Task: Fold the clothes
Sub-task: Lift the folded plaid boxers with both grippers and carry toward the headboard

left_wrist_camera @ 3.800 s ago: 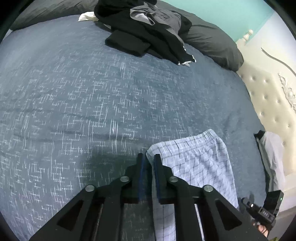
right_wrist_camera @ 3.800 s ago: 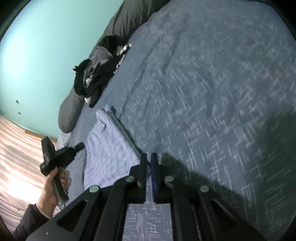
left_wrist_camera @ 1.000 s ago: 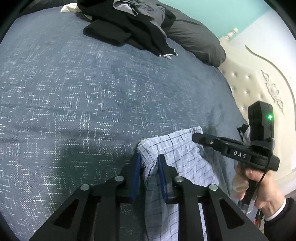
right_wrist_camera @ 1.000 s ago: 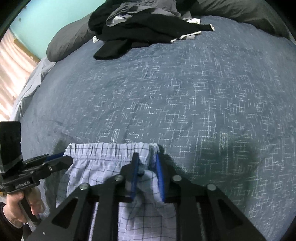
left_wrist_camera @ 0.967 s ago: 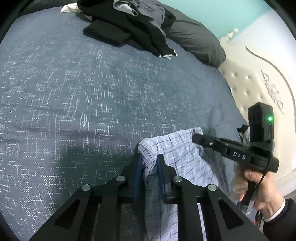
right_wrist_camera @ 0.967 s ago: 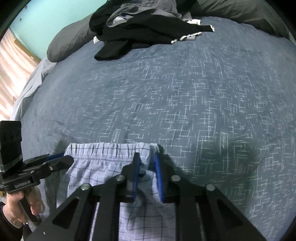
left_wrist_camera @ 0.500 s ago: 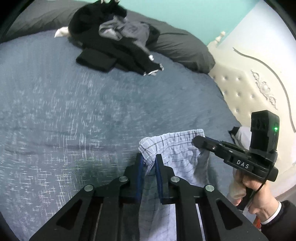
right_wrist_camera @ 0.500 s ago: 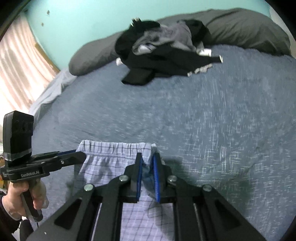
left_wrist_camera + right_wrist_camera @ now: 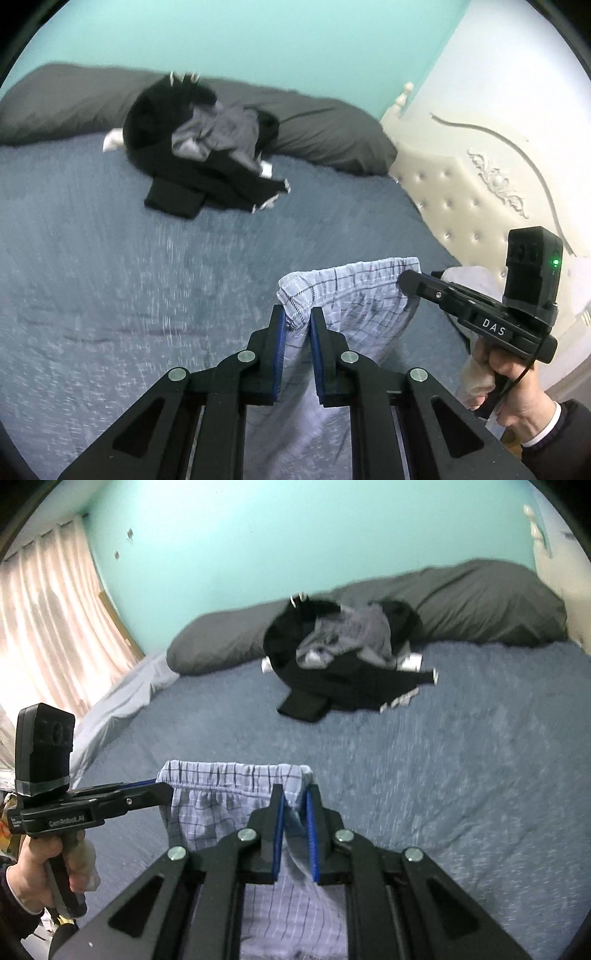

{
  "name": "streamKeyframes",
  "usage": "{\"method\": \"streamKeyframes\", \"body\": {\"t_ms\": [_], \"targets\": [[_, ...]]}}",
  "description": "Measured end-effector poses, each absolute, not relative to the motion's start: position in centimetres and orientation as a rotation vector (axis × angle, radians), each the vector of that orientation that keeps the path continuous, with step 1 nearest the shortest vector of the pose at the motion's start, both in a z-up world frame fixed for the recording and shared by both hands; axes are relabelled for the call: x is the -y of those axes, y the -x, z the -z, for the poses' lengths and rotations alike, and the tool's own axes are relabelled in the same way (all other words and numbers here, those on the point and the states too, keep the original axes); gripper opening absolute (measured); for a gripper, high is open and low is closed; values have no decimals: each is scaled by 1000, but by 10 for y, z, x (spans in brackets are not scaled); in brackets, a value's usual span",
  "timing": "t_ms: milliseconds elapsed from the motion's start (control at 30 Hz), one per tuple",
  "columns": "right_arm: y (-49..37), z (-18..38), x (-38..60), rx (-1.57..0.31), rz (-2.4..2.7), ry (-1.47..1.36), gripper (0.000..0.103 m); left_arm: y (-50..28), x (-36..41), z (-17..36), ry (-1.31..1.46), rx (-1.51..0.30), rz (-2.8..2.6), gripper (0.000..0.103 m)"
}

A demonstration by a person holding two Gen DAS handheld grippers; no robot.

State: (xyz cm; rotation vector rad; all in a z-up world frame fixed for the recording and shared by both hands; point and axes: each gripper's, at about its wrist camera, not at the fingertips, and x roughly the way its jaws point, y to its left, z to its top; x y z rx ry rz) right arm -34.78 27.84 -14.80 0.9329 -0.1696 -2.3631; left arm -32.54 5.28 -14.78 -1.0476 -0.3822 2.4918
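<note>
Light blue checked shorts (image 9: 354, 295) hang by their waistband above the bed, stretched between both grippers. My left gripper (image 9: 295, 321) is shut on one waistband corner. The right gripper (image 9: 406, 280), seen from the left wrist view, pinches the other corner. In the right wrist view the checked shorts (image 9: 221, 786) hang the same way, with my right gripper (image 9: 293, 805) shut on the near corner and the left gripper (image 9: 166, 794) clamped on the far one. The legs of the shorts drop out of sight below the fingers.
A pile of black and grey clothes (image 9: 207, 147) lies at the far side of the blue-grey bedspread (image 9: 110, 277), against dark grey pillows (image 9: 325, 133). A cream tufted headboard (image 9: 461, 206) stands at the right. Curtains (image 9: 48, 620) hang at the left in the right wrist view.
Both grippers have risen with the shorts, lifting the waistband clear of the bed. The view now takes in the teal wall and pillows. Both jaws stay clamped on the waistband.
</note>
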Motion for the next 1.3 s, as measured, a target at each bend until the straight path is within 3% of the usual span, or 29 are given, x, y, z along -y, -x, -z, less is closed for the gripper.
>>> {"method": "streamKeyframes", "body": {"t_ms": [567, 1300], "targets": [[272, -6, -336, 167, 2455, -645, 10, 263, -102, -1, 823, 269, -2546, 14], [181, -69, -483, 170, 2593, -576, 10, 204, -246, -56, 767, 202, -2402, 14]]}}
